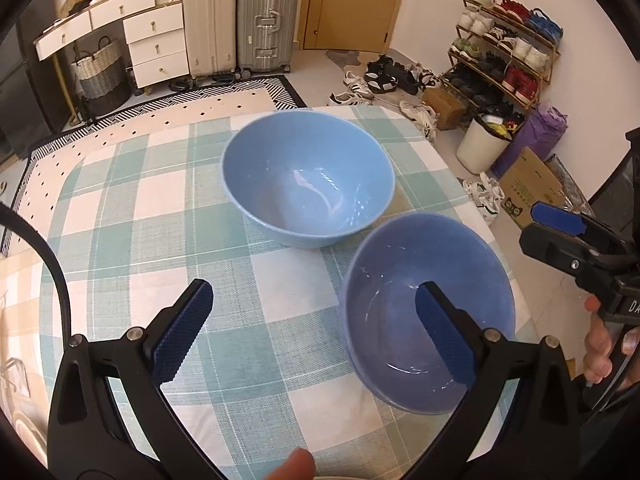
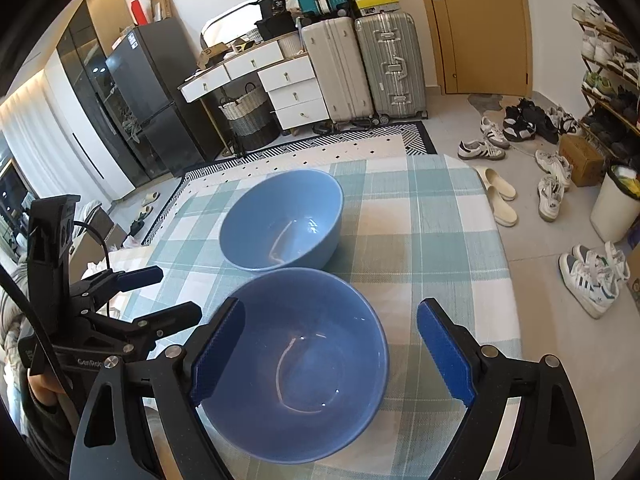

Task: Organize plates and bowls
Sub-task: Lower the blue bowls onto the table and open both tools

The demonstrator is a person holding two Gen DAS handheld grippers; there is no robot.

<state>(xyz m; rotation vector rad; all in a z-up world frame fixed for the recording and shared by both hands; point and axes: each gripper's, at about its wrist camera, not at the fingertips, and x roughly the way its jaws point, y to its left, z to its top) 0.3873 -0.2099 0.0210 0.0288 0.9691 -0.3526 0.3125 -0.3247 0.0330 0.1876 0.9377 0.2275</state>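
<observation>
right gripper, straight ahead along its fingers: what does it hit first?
Most likely the near blue bowl. The right gripper is open and empty, and that bowl's inside fills most of the gap between the fingers. Depth is unclear; the far blue bowl sits beyond.

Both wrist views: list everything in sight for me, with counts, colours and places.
bowl: 2, blue, on the table; far bowl, near bowl, apart, both empty
tablecloth: 1, teal-and-white check, covering the table
suitcases: 2, cream and silver, by the door
drawer unit: 1, white, back wall
shoe rack: 1, gold frame, right wall
left gripper: black, blue pads, open
right gripper: black, blue pads, open over the near bowl
</observation>
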